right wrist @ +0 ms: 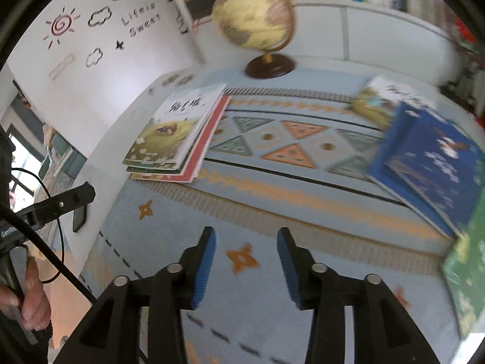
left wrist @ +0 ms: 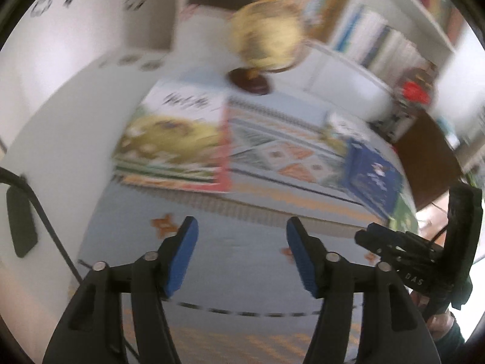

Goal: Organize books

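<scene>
The left tongs (left wrist: 242, 233), black arms with blue ribbed pads, stood spread apart with nothing between them, above the pale blue patterned cloth (left wrist: 242, 261) that covered the tabletop. The right tongs (right wrist: 247, 244), of the same make, were also parted and empty, though their gap looked narrower, and an orange star figure (right wrist: 242, 259) in the cloth showed between their pads.

A neat stack of thin picture books (right wrist: 175, 139) lay on the far left part of the cloth, its top cover white above and yellow-green below with dark lettering, and a red-edged book (right wrist: 206, 148) at the bottom stuck out to the right. On the right side of the tabletop lay loose books: a dark blue hardcover book (right wrist: 430, 166) rested partly over a pale picture book (right wrist: 382, 97) behind it, and a green-covered book (right wrist: 466, 276) lay nearest the camera, at the cloth's right edge. Both tongs were well apart from all of these.

A cream-coloured globe on a dark round wooden base (right wrist: 257, 24) stood at the back of the tabletop, between the stack and the loose books. Behind it rose a white bookshelf filled with upright books (left wrist: 385, 39). In the right wrist view a person's hand (right wrist: 27, 297) gripped the handle of the left tongs at the lower left.
</scene>
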A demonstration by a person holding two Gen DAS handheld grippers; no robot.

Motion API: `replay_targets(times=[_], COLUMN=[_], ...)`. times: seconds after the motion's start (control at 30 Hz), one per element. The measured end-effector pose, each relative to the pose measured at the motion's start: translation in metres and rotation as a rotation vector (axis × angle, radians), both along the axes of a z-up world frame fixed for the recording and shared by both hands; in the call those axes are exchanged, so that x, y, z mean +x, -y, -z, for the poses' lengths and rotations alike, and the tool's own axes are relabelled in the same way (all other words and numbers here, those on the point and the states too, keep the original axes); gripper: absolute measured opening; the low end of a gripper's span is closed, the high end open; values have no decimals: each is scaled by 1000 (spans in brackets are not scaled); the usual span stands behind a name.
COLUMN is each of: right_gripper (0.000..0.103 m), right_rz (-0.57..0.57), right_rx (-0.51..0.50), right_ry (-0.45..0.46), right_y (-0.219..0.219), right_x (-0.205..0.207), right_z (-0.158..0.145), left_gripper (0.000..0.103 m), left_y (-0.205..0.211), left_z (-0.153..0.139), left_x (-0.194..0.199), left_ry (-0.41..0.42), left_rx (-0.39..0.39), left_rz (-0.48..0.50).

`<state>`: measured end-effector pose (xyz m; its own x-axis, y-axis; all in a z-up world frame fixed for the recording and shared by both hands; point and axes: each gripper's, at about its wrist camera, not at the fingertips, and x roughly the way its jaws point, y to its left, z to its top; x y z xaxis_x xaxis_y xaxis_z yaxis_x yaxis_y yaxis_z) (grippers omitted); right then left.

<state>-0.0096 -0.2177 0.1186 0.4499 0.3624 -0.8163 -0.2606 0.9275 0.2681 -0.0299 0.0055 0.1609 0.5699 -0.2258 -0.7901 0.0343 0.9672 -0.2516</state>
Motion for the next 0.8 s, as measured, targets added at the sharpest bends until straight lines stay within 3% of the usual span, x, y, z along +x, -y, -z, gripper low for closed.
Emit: replay_targets(times=[0.1, 0.23, 0.37, 0.57, 0.8], right_gripper=[50, 52, 53, 53, 53], right_rz=[54, 139, 227, 360, 483], right_rx=[-8, -19, -26, 18, 160], right_ry=[46, 79, 82, 54, 16], right_y=[37, 84, 128, 186, 225], right_x=[-30, -68, -102, -142, -147], right_z=[-21, -39, -46, -41, -31], left_gripper=[76, 82, 101, 101, 101], left_y=[42, 91, 133, 177, 197], left_z=[-24, -45, -49, -43, -36], left_x=[-21, -40, -54, -57, -47], left_ry=[109, 196, 254, 188, 174], left_rx=[31, 33, 46, 16, 47], left_rz=[42, 114, 151, 222, 326])
